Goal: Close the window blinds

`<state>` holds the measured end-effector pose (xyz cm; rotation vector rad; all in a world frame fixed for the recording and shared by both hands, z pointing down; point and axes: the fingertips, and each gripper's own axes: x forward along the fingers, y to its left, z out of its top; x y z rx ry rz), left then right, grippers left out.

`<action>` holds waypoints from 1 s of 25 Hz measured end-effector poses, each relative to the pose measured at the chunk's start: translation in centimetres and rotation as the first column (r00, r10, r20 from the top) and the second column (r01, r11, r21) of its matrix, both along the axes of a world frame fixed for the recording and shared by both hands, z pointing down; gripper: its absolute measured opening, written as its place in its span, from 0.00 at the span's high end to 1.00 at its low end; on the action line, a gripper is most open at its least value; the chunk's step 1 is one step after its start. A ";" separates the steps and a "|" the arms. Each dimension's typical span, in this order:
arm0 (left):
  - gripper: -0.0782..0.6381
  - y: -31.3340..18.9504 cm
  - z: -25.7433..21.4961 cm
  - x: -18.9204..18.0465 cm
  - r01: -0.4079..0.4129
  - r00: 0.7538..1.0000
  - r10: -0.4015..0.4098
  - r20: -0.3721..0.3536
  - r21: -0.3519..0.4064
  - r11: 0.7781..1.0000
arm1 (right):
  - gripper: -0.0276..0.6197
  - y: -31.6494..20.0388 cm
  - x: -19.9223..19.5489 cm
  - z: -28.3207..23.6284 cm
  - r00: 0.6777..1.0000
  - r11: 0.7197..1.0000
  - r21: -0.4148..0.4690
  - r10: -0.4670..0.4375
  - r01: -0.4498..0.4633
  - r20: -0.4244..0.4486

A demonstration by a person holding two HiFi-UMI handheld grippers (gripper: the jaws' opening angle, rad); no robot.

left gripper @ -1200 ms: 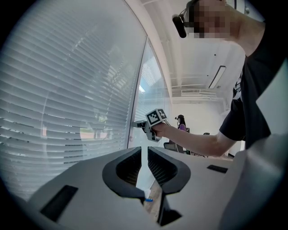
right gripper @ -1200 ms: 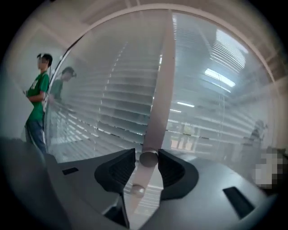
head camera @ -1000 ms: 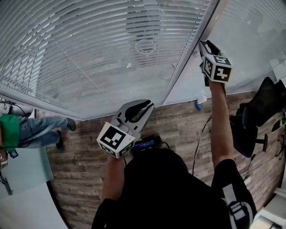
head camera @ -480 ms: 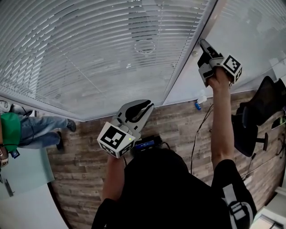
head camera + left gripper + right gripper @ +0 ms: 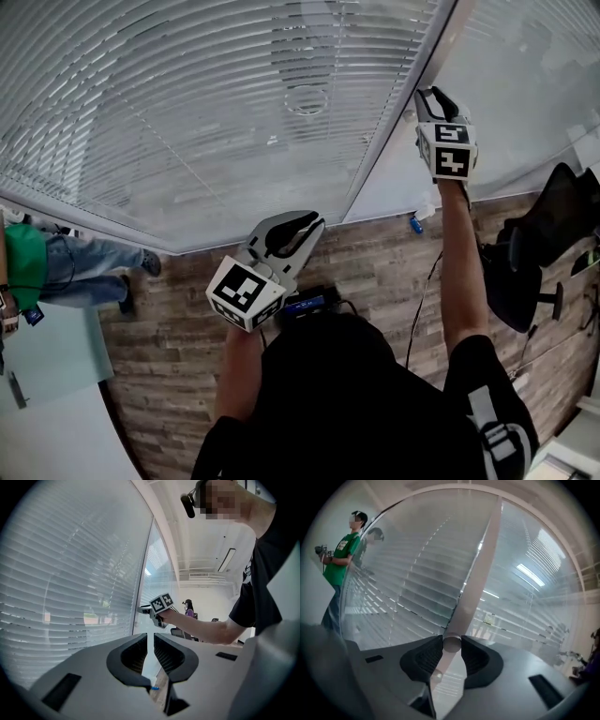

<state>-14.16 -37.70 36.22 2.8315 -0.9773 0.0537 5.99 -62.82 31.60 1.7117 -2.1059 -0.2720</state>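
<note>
Pale round knob (image 5: pixel 451 644) is pinched between the jaws of the right gripper (image 5: pixel 432 97), on the frame post (image 5: pixel 477 566) between the two panes; the window blinds (image 5: pixel 187 103) lie behind the glass left of that post, with slits of light showing between some slats. Step in hand is judged to be the knob turn; a wrist roll with the pinch kept firm is called for next. Left gripper (image 5: pixel 302 225) is held near the pane's bottom edge, jaws almost together, nothing between them; no container is seen.
</note>
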 end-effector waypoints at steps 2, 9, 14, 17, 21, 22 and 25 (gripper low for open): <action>0.82 0.0 0.0 -0.1 0.005 1.000 -0.005 0.001 0.000 1.000 | 0.76 -0.2 0.5 0.1 0.987 0.999 -0.032 -0.003 0.008 0.164; 0.82 0.1 0.2 -0.2 0.014 1.000 -0.014 0.001 -0.001 1.000 | 0.76 -0.5 1.3 0.6 0.383 0.974 -0.111 0.028 0.197 0.923; 0.82 -0.1 0.3 0.1 0.008 1.000 -0.008 0.005 -0.008 1.000 | 0.76 -1.0 1.2 0.9 0.190 0.960 -0.102 0.052 0.260 0.980; 0.82 0.2 0.3 0.1 0.009 1.000 -0.009 0.006 -0.011 1.000 | 0.76 -0.7 0.9 0.8 0.216 0.958 -0.081 0.020 0.275 0.976; 0.82 0.1 0.7 0.2 0.014 1.000 -0.014 0.016 -0.011 1.000 | 0.75 0.1 0.8 0.7 0.652 0.982 -0.069 -0.062 0.173 0.755; 0.82 0.1 0.7 0.3 0.014 1.000 -0.014 0.017 -0.012 1.000 | 0.75 0.1 0.8 0.6 0.753 0.988 -0.063 -0.066 0.141 0.654; 0.82 0.1 0.8 0.7 0.012 1.000 -0.011 0.019 -0.016 1.000 | 0.75 -0.1 0.6 0.3 0.930 0.997 -0.035 -0.053 0.070 0.363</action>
